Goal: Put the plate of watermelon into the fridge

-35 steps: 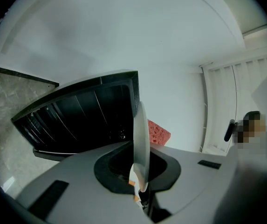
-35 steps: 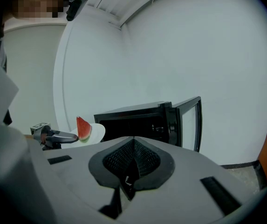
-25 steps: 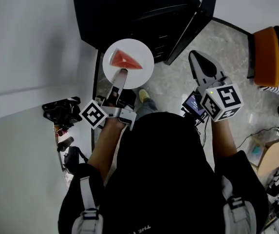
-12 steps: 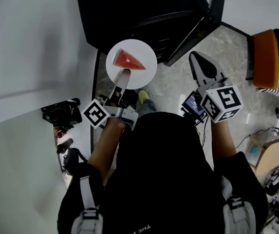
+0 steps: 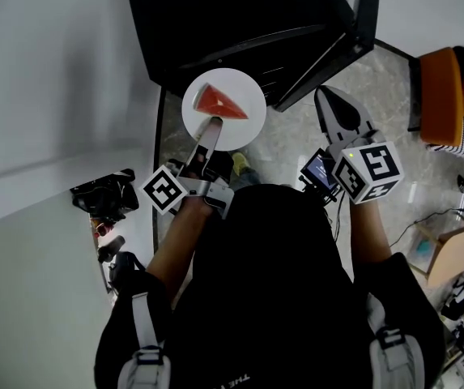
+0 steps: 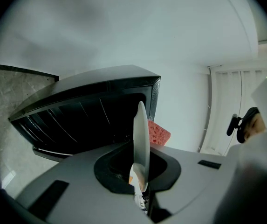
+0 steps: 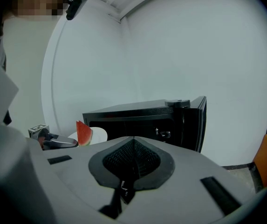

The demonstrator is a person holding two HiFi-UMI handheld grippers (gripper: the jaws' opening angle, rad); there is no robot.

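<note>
Left gripper (image 5: 212, 125): my jaws were pinched almost fully together on the near rim of the plate, which stood edge-on between the pads in the left gripper view.
Plate (image 5: 242, 130): white, carried in the air directly ahead of my left jaws, just short of the fridge opening and not yet inside.
Watermelon (image 5: 219, 102): one red wedge lay loose on the plate, beyond my left fingertips.
Fridge (image 5: 240, 14): a black cabinet ahead of both grippers; its fridge door (image 5: 329, 47) stood open, off to the right of my left gripper.
Handling (judged): the plate was probably stiff, smooth and breakable. Held by one edge, its weight would lever against the pads, so it called for a firm bite and a level carry. The wedge looked wet and could slide on a tilt.
Hold point (judged): the near rim, on the side away from the fridge — this left the far edge free to enter first.
Left arm pose: forearm reached forward, gripper pointing at the opening.
Right gripper (image 5: 329, 100): my jaws were together with nothing between them — it was held well to the right of the left one, pointing toward the door's edge.
Right arm pose: bent, closer to my body than the left.
</note>
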